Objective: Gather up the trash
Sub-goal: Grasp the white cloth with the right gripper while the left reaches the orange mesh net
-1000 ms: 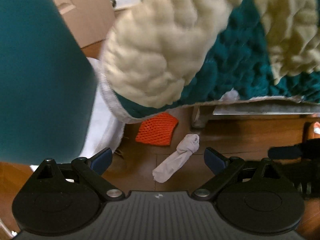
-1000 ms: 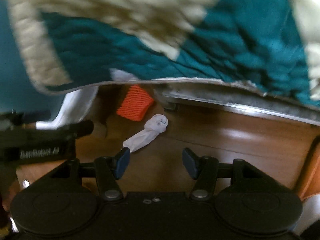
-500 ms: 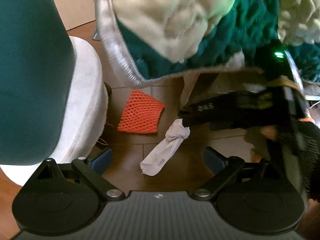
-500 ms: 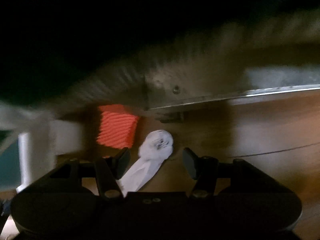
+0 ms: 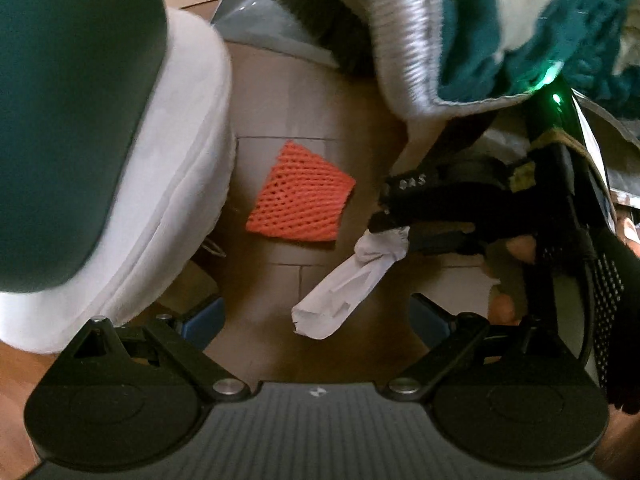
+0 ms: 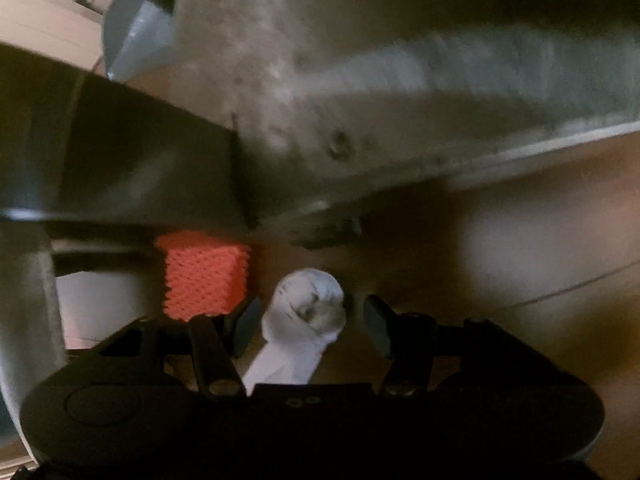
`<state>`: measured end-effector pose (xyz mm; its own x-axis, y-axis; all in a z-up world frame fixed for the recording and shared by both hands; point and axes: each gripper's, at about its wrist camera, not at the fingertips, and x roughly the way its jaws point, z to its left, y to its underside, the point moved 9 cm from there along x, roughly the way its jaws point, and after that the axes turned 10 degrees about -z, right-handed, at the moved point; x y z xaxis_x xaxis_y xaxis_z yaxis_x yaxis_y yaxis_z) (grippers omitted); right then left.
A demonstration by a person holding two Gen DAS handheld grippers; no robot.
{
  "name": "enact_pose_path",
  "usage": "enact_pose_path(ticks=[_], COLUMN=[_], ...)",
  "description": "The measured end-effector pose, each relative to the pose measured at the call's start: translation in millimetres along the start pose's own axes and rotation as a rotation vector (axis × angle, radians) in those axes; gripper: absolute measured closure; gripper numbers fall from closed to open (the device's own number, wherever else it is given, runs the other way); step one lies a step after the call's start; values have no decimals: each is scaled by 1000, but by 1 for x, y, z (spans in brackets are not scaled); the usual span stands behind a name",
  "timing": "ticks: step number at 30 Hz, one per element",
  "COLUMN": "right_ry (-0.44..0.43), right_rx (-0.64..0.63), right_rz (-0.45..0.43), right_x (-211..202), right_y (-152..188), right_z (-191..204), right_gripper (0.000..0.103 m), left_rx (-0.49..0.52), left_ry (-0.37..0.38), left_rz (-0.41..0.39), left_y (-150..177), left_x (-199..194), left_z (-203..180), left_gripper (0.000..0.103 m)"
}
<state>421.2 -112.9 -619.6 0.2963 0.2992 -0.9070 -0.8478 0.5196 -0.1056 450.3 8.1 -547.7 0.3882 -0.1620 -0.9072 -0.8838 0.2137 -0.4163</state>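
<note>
On the wood floor (image 5: 280, 152), the white wad (image 6: 304, 312) lies lengthwise between the right hand-held gripper (image 6: 306, 322)'s open, empty fingers.

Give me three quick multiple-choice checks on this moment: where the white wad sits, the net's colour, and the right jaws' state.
1. The twisted white paper on the floor lies
A. between the right gripper's jaws
B. on the net
C. on the blanket

2. The foam net is
A. blue
B. orange-red
C. green

3. The right jaws are
A. clamped on the paper
B. open around it
C. holding the net

Answers: 1 A, the knot sits between both pads; 2 B, plain in both views; 3 B, gaps show either side.
</note>
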Motion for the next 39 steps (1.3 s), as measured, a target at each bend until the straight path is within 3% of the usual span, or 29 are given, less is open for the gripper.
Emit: enact_pose_path(ticks=[2,3,4,5,14,19,21,27,33,39], right_ry=[-11,-17,-19,-21,-52,-34,-20,-28,-55,-70], right_rx=[-5,-14,-23,-25,-98,-253,-247,-221,-232,-225], right_rz=[1,3,3,11,35,32,40,24,29,28], right_x=[0,-1,-1,-3,-21,-41,-44,-42,-47,-41], right_y=[3,4,5,6,19,30,32,19,15,20], right_z=[1,1,2,2,-20,-52,-70,-90,-95,-94], right_gripper=[49,56,65,83,89,89,89,89,89,88], left_rx=[-10,-14,-17,-19,-3,68,90,18,0,-8], left_ry=[-5,-8,-9,-10,-15,-48,-75,-168,-200,-218], left_rz=[5,7,11,15,36,48,40,-2,-58,-26], left_y=[1,1,2,3,0,6,8,-3,-20,-22], left_x=[2,3,5,5,12,34,47,82,101,123], left_z=[2,3,3,3,-10,-30,-39,-33,-22,-15], left_gripper=[5,5,5,5,5,5,5,5,5,5])
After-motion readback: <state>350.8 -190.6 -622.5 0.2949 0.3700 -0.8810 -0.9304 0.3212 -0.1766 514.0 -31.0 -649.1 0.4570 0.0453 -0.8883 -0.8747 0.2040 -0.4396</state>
